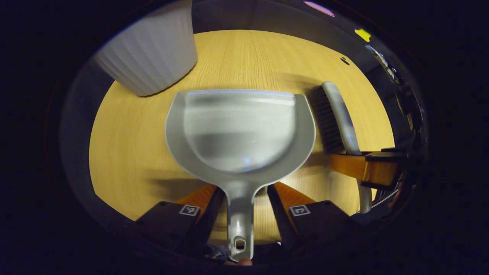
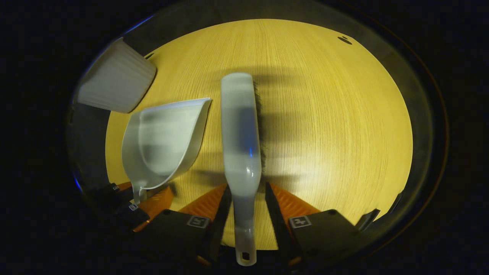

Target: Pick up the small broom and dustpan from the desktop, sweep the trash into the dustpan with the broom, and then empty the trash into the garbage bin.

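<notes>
The grey dustpan [image 1: 240,130] points away from me over the wooden desktop [image 1: 130,145], its pan holding no trash. Its handle runs between the fingers of my left gripper [image 1: 242,191], which press on it from both sides. The small broom [image 2: 240,126], grey-backed with dark bristles along its right edge, lies along the right gripper view. My right gripper [image 2: 246,187] is shut on its handle. In the left gripper view the broom [image 1: 338,114] sits just right of the pan, with the right gripper [image 1: 363,168] across its handle. The dustpan [image 2: 164,141] shows left of the broom.
A white ribbed garbage bin [image 1: 153,49] stands at the far left of the desktop, close to the dustpan's front left corner; it is also in the right gripper view [image 2: 114,80]. Bare desktop [image 2: 324,114] stretches to the right of the broom. No trash is visible on the wood.
</notes>
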